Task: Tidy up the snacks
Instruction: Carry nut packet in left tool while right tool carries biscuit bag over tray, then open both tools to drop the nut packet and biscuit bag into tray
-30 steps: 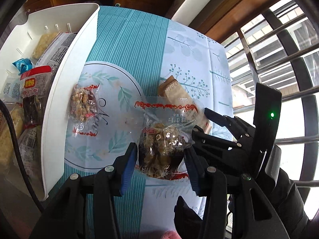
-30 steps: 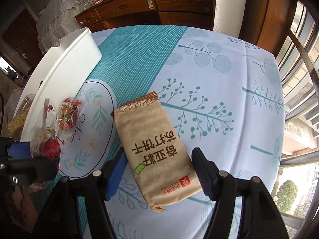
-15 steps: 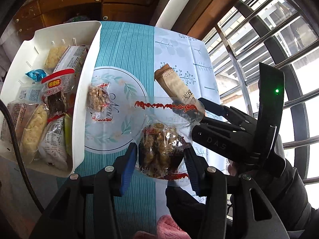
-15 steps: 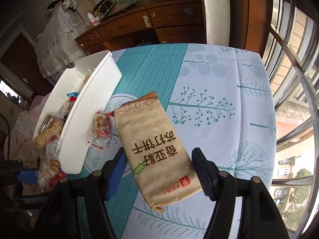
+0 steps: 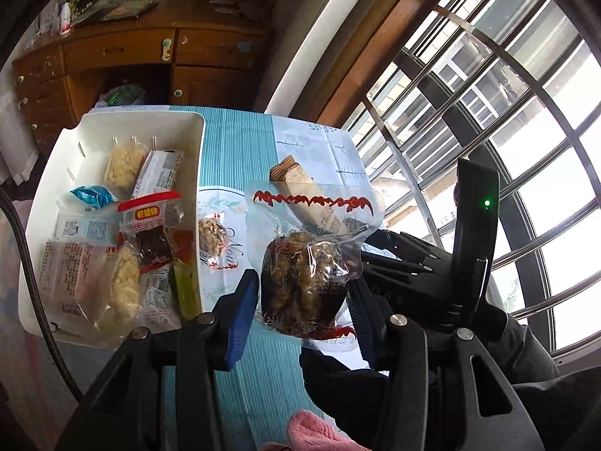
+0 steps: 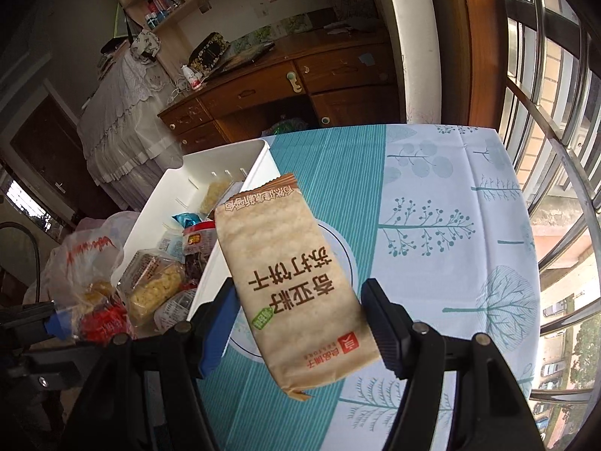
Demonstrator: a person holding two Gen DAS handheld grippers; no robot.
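My left gripper [image 5: 304, 302] is shut on a clear bag of brown nut snacks [image 5: 306, 274] with red trim, held in the air above the table. My right gripper [image 6: 300, 323] is shut on a tan cracker packet [image 6: 289, 274] with brown Chinese print, also lifted; the packet shows behind the bag in the left wrist view [image 5: 311, 203]. A white bin [image 5: 94, 139] at the table's left holds several wrapped snacks; it also shows in the right wrist view [image 6: 225, 154]. One small nut pack [image 5: 212, 238] lies on the tablecloth beside the bin.
The table has a teal and white leaf-print cloth [image 6: 443, 225]. A wooden cabinet [image 6: 300, 86] stands beyond the table. Barred windows [image 5: 488, 112] run along the right side. A pink cloth [image 5: 315, 432] shows at the bottom edge.
Both grippers have risen well above the table with their snacks held. The bin's inside and the room beyond have come into view.
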